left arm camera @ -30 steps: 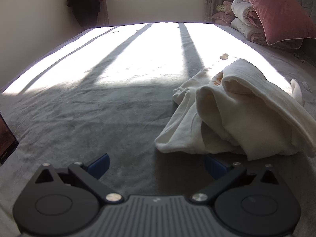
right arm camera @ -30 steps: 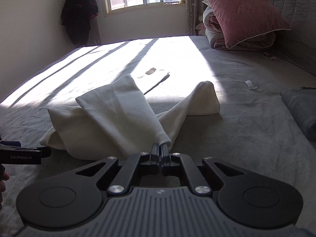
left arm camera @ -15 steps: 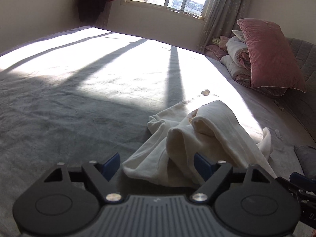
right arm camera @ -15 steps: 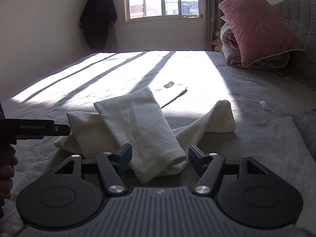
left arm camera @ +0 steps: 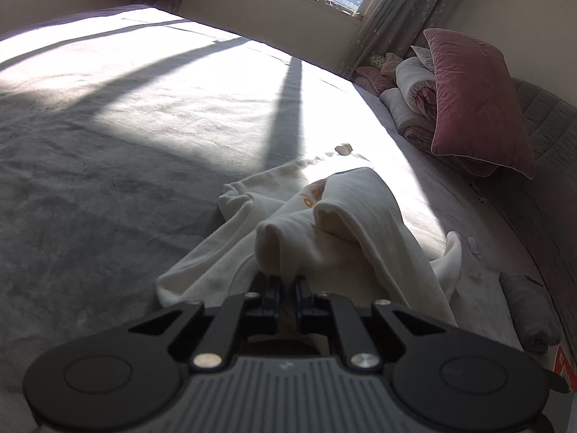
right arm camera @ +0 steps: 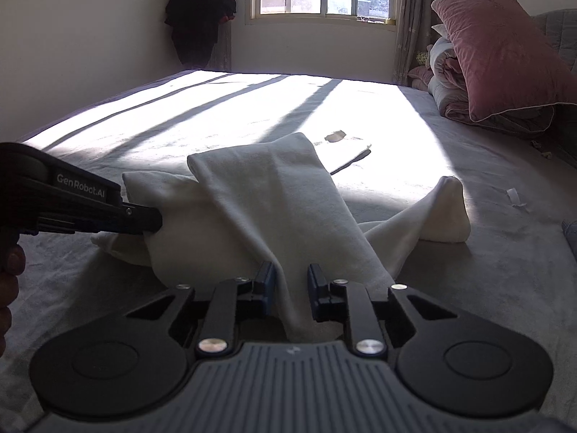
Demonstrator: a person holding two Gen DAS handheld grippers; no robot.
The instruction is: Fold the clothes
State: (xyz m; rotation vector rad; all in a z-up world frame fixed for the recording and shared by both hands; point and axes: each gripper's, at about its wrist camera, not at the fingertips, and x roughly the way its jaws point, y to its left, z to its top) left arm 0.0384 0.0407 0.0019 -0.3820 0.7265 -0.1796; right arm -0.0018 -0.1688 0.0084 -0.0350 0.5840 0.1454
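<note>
A crumpled white garment [left arm camera: 342, 223] lies on the grey bed cover [left arm camera: 108, 180], half in sunlight. In the left wrist view my left gripper [left arm camera: 286, 285] is closing its jaws on a near fold of it, and the cloth is pinched between the blue pads. The right wrist view shows the same garment [right arm camera: 270, 187] with a long flap running down to my right gripper [right arm camera: 292, 285]. Its jaws are closing too, and the flap fills the gap between them. My left gripper [right arm camera: 151, 222] comes in from the left there, its tip on the cloth's left end.
A pink pillow [right arm camera: 505, 54] rests on rolled quilts [right arm camera: 447, 83] at the far right by the headboard. A folded grey item [left arm camera: 526, 310] lies at the bed's right edge. Dark clothes [right arm camera: 202, 18] hang beside the window. A person's hand [right arm camera: 7, 278] holds the left gripper.
The left gripper went from wide open to shut on the garment's near fold while it rolled. The right gripper let go, opened, then closed again on the flap.
</note>
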